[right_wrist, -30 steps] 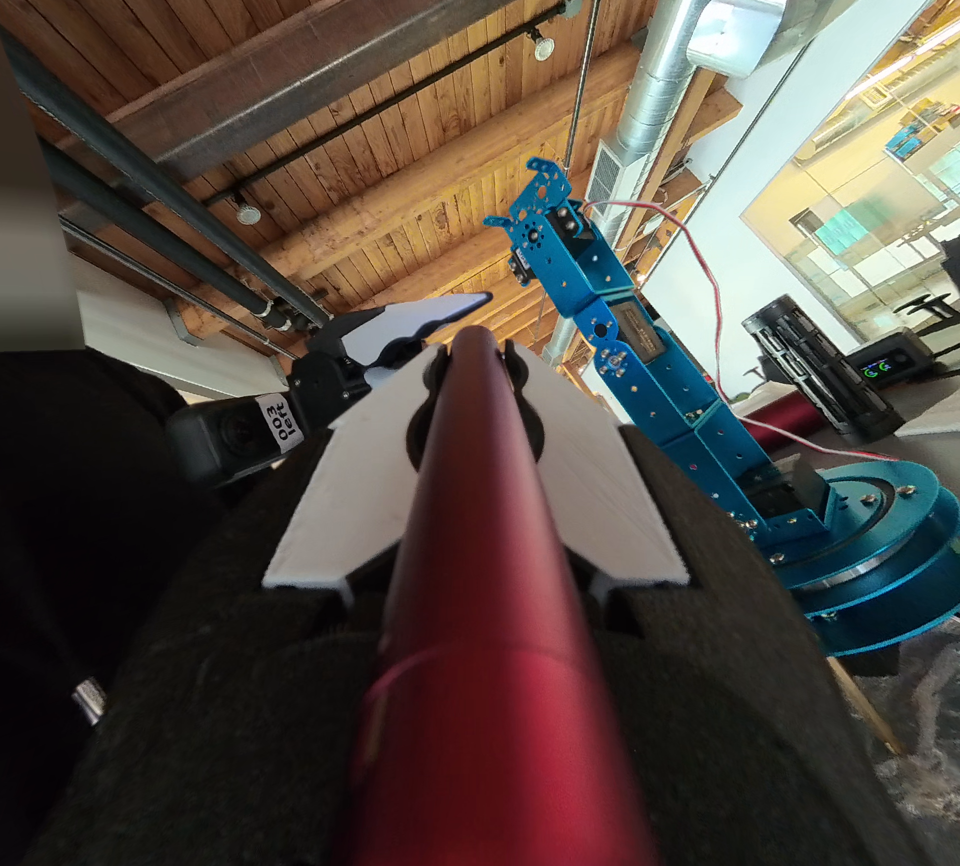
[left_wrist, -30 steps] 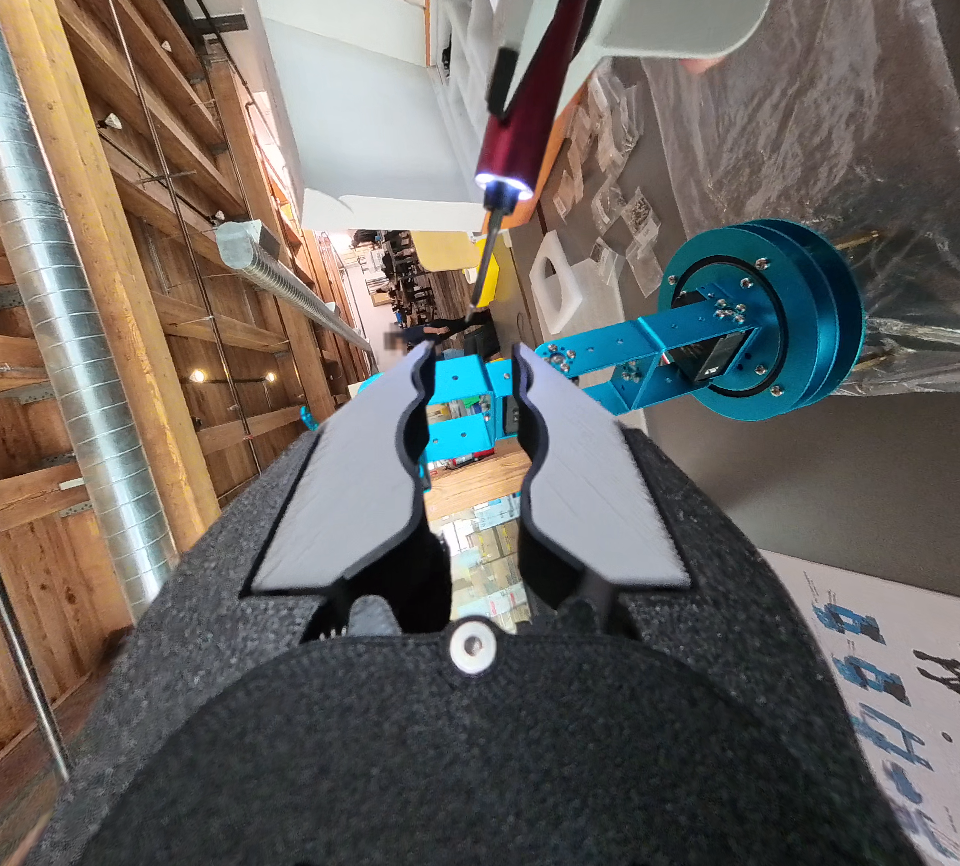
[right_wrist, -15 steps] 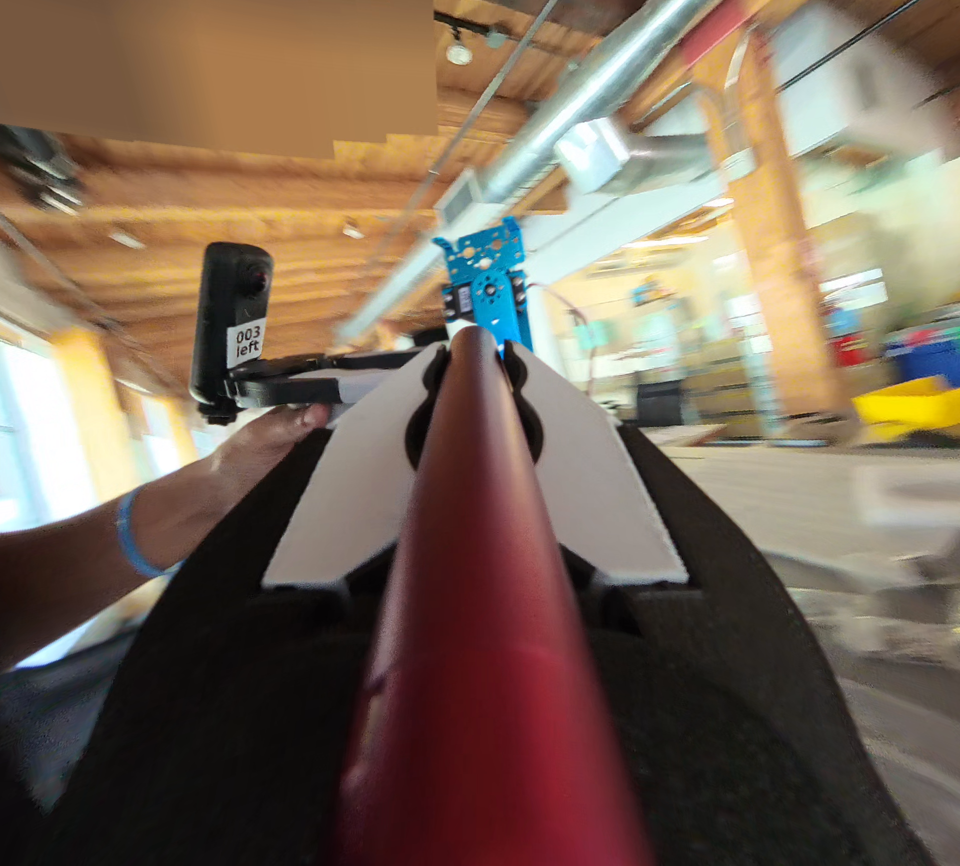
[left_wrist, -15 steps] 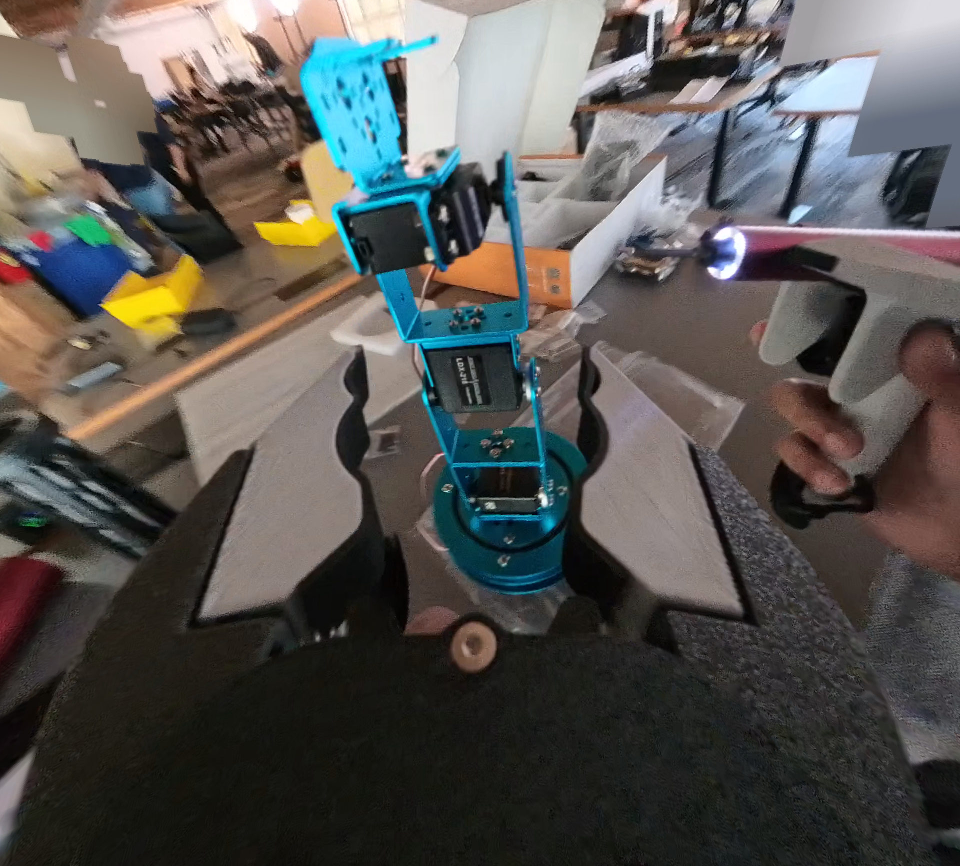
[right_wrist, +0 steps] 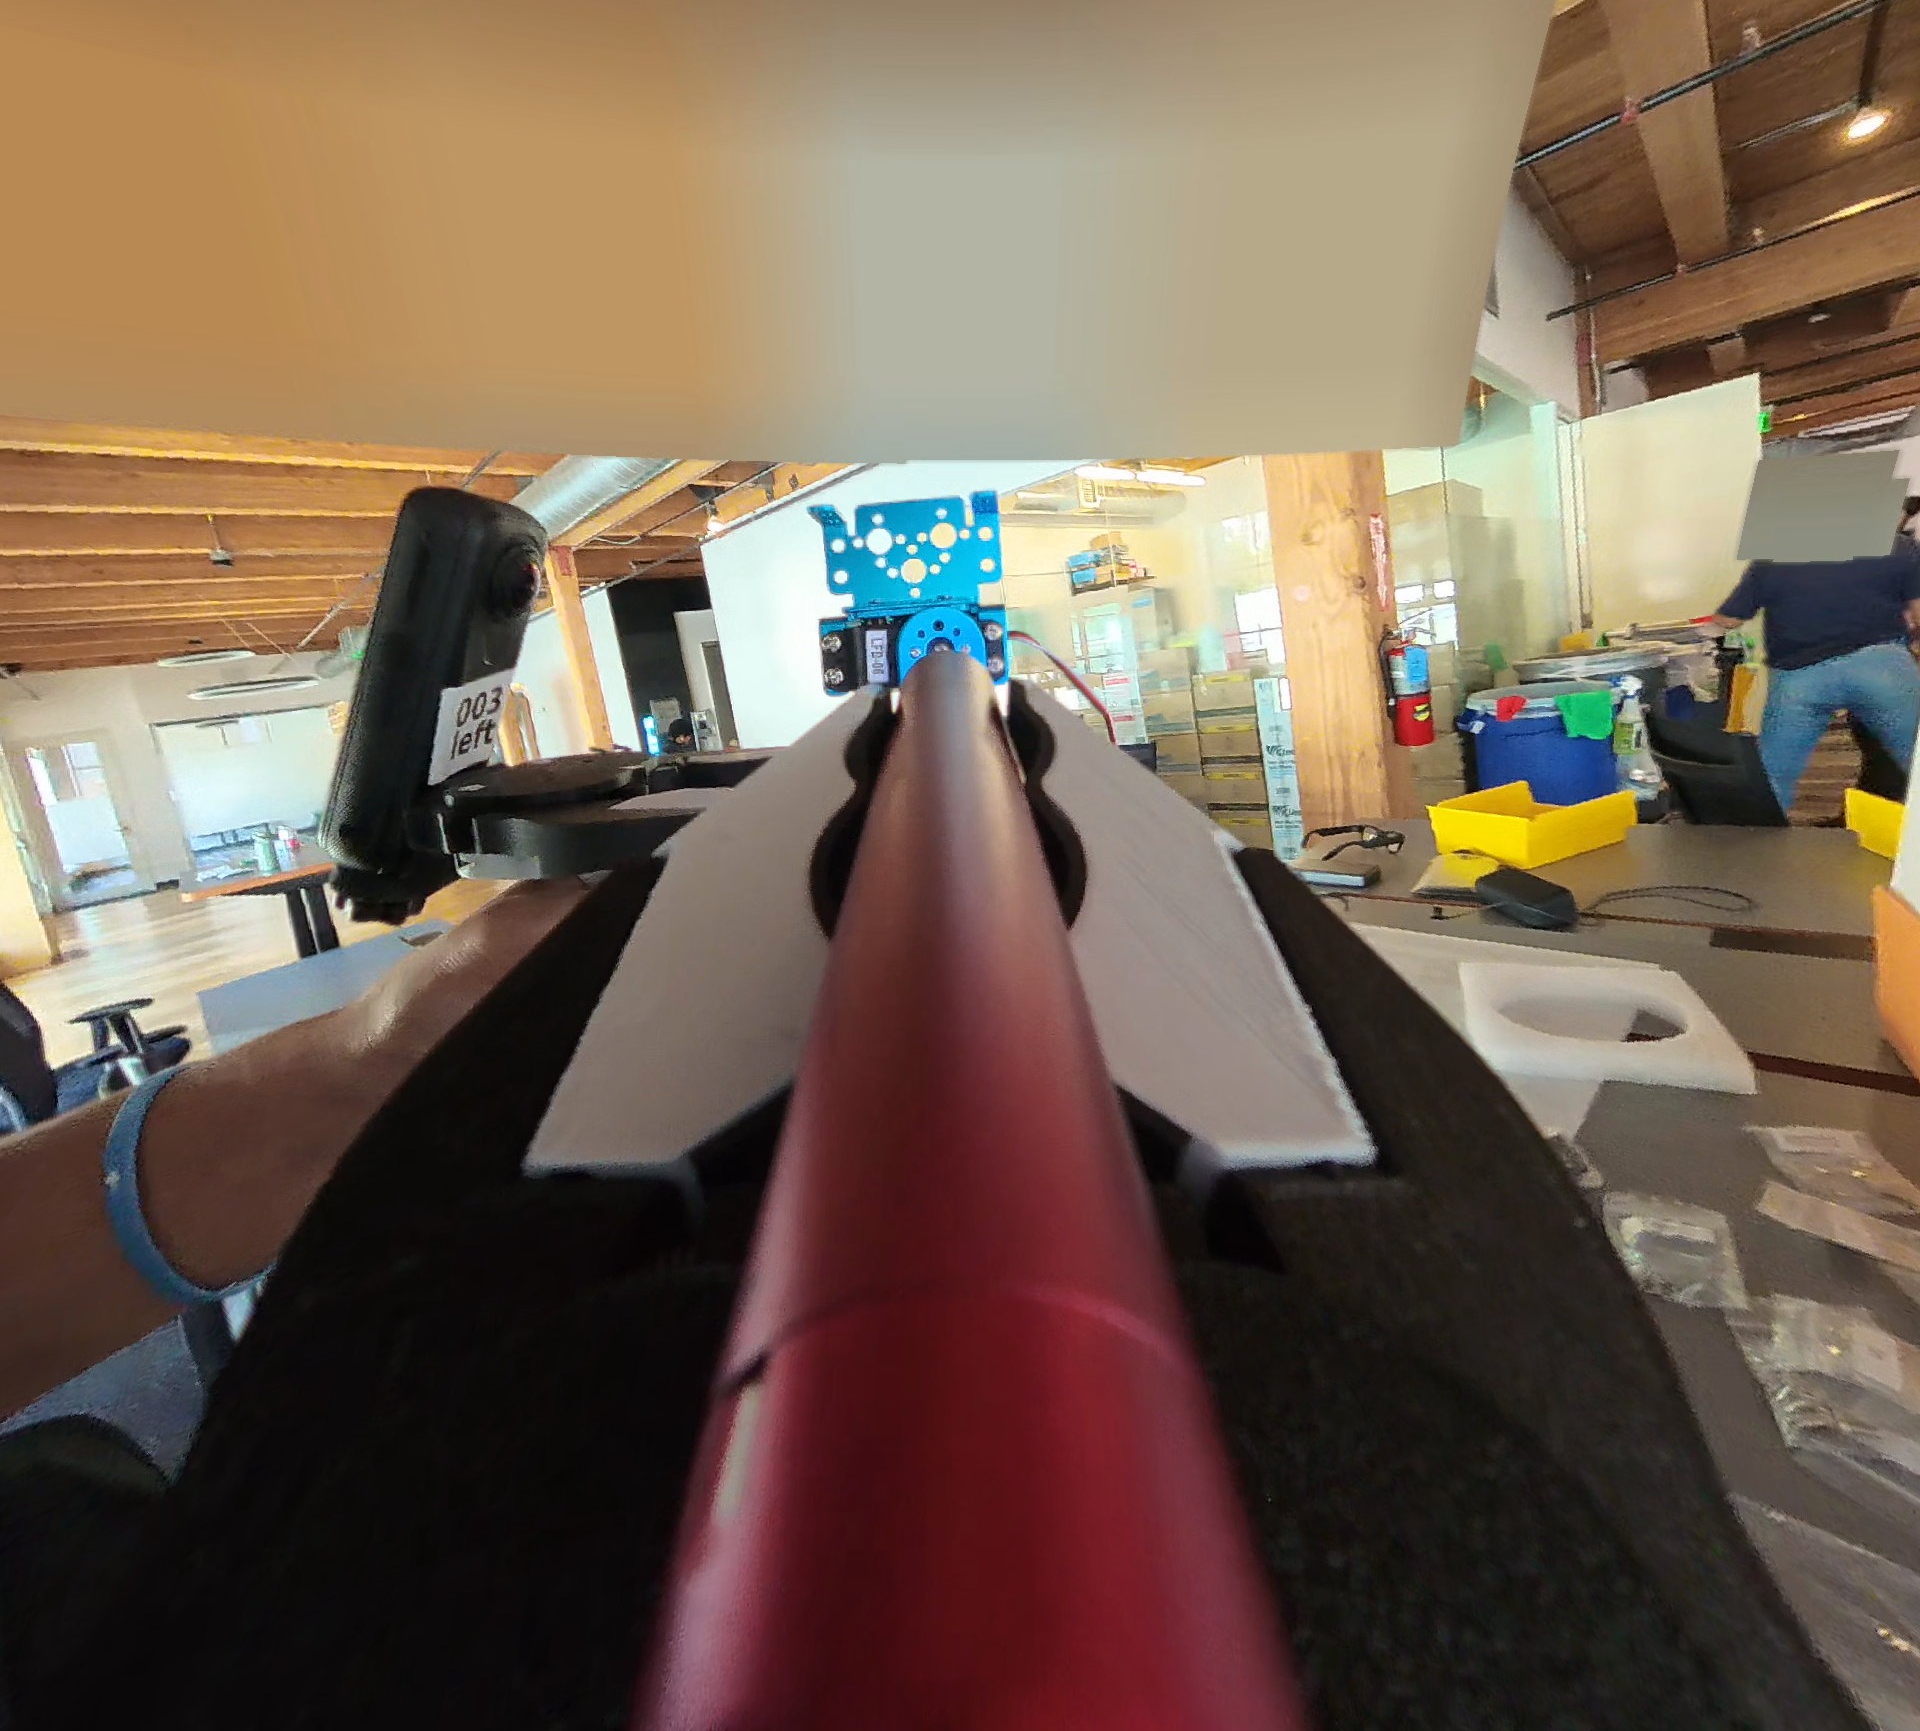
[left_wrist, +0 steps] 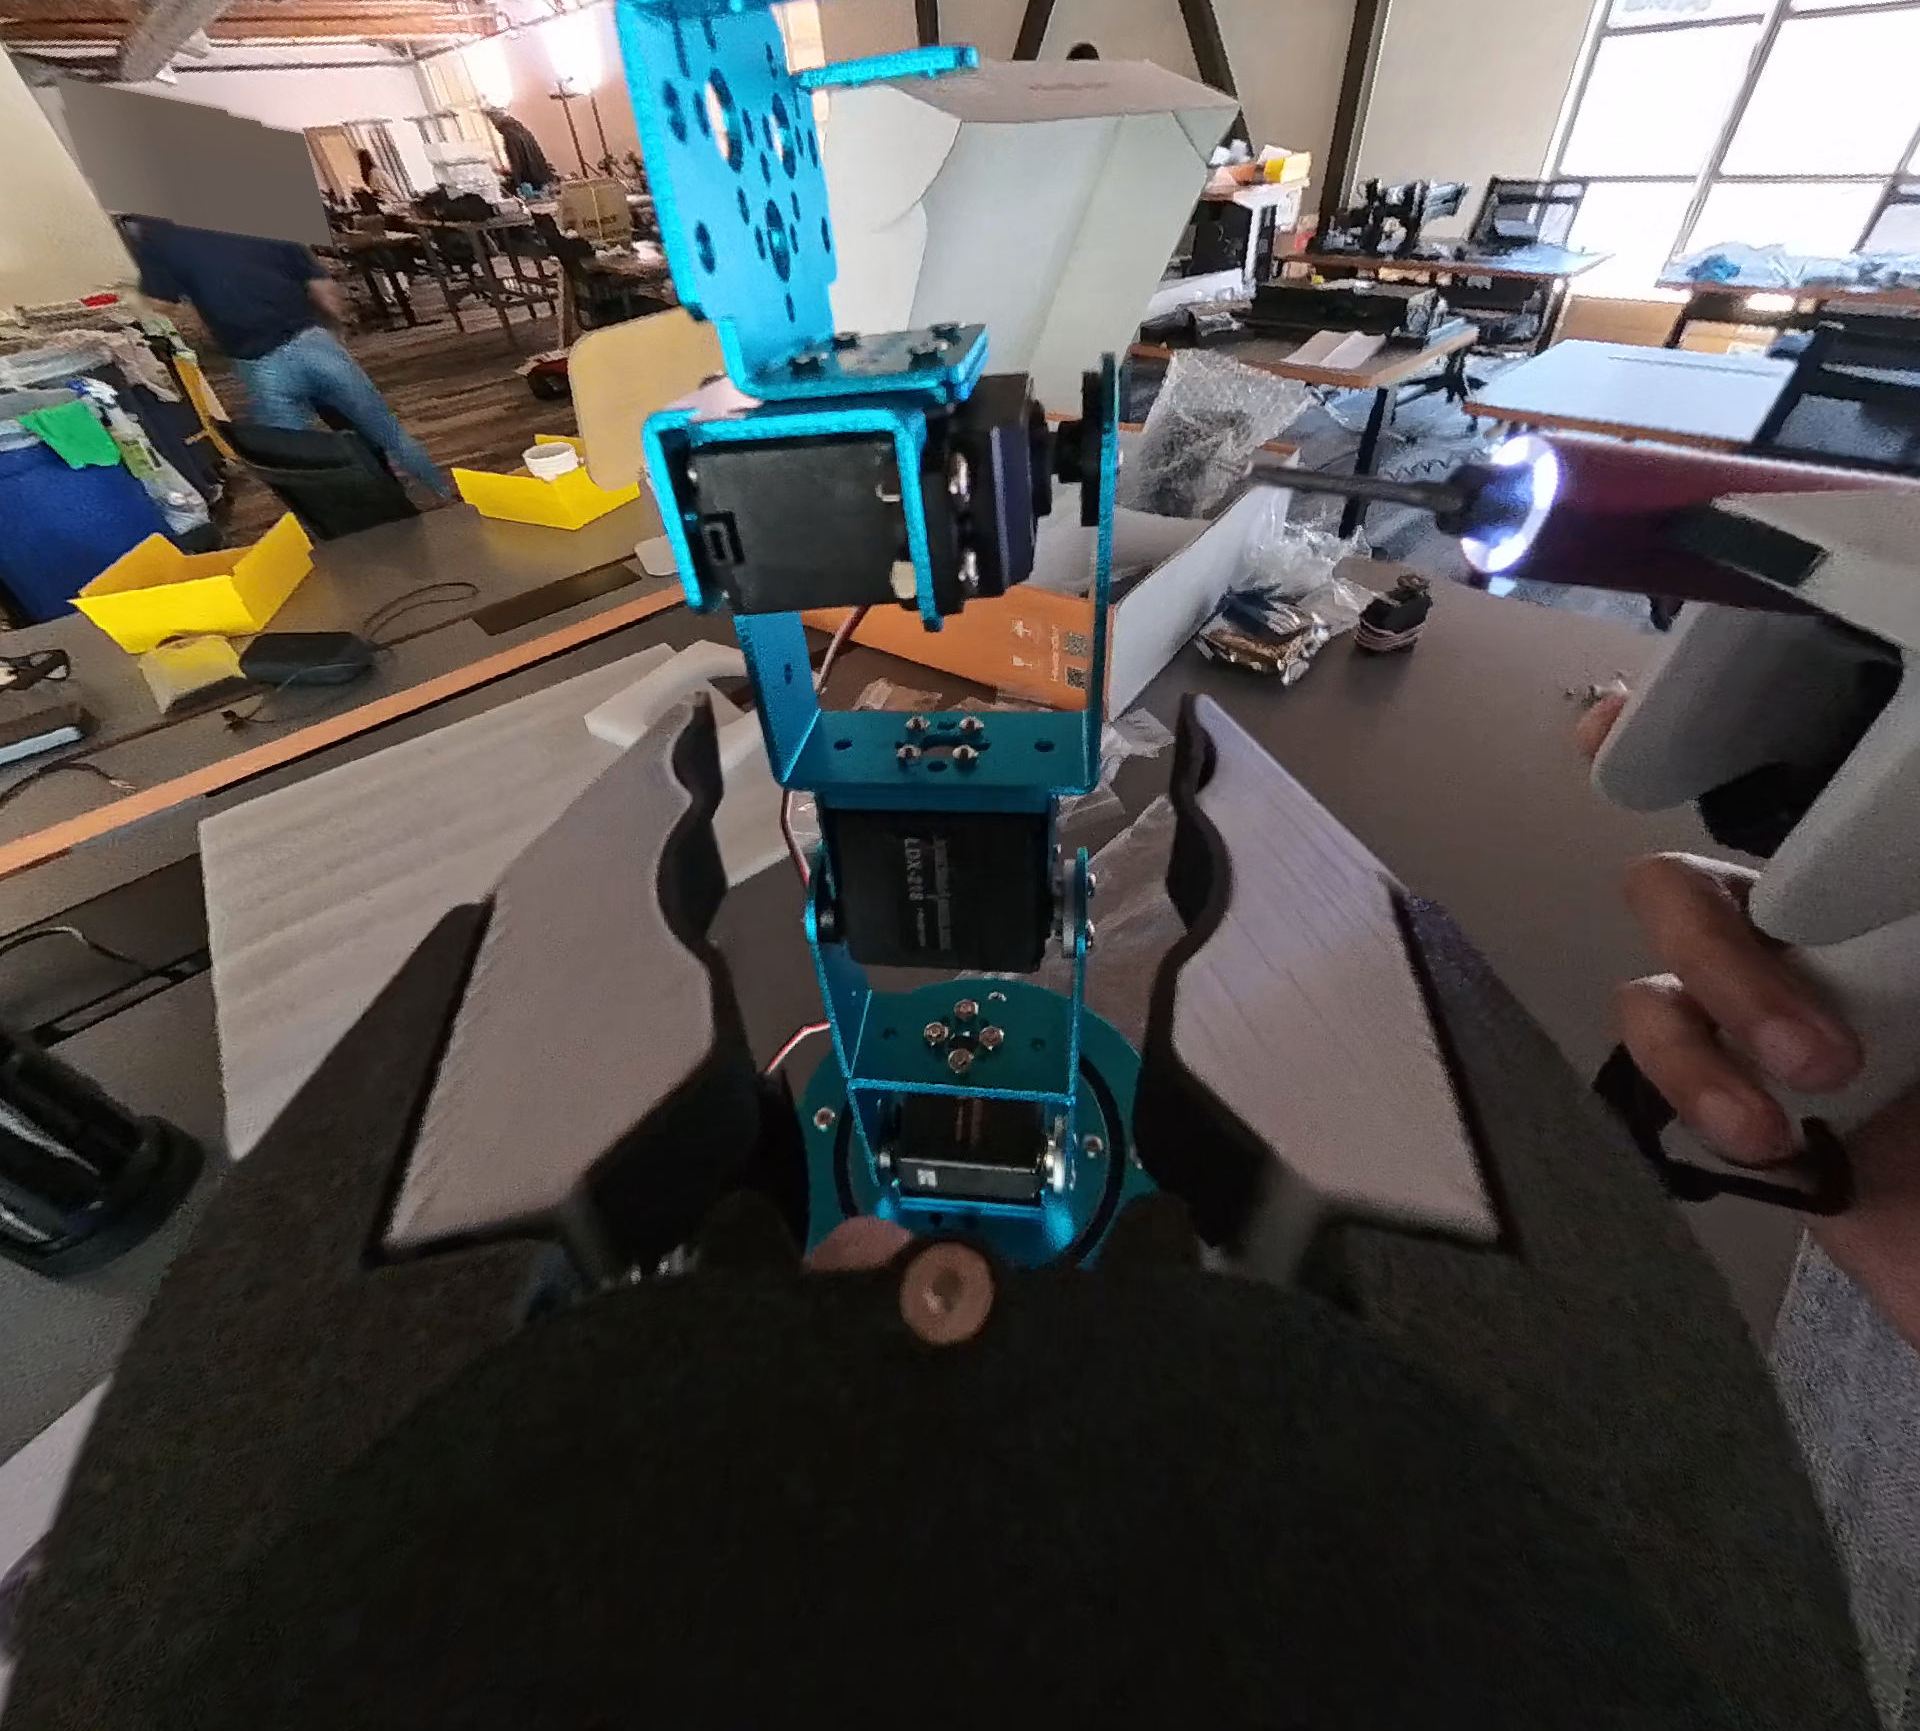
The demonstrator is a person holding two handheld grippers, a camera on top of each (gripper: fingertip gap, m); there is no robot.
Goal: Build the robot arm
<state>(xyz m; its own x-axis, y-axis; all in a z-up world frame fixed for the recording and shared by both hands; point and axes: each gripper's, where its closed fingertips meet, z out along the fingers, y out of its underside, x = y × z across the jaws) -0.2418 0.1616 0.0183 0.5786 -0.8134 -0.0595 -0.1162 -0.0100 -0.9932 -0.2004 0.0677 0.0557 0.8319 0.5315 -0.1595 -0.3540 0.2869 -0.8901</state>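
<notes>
A blue metal robot arm (left_wrist: 914,746) with black servos stands upright on its round blue base (left_wrist: 966,1110) on a dark table. My left gripper (left_wrist: 945,725) is open and empty, its grey fingers either side of the arm's lower servo without touching it. My right gripper (right_wrist: 943,705) is shut on a red electric screwdriver (right_wrist: 935,1110). In the left wrist view the screwdriver (left_wrist: 1621,497) comes in from the right with its light ring on, its bit level and just short of the upper servo's horn (left_wrist: 1081,455). In the right wrist view it points at that blue horn (right_wrist: 940,642).
A white foam sheet (left_wrist: 343,860) lies left of the arm, with an orange and white cardboard box (left_wrist: 1143,632) behind. A foam block with a hole (right_wrist: 1600,1027) and small parts bags (right_wrist: 1818,1266) lie to the right. Yellow bins (left_wrist: 187,590) and a person (left_wrist: 270,310) are farther off.
My left gripper has swung round to face the arm upright and opened wider. My right gripper has levelled the screwdriver and lined it up with the upper servo's horn.
</notes>
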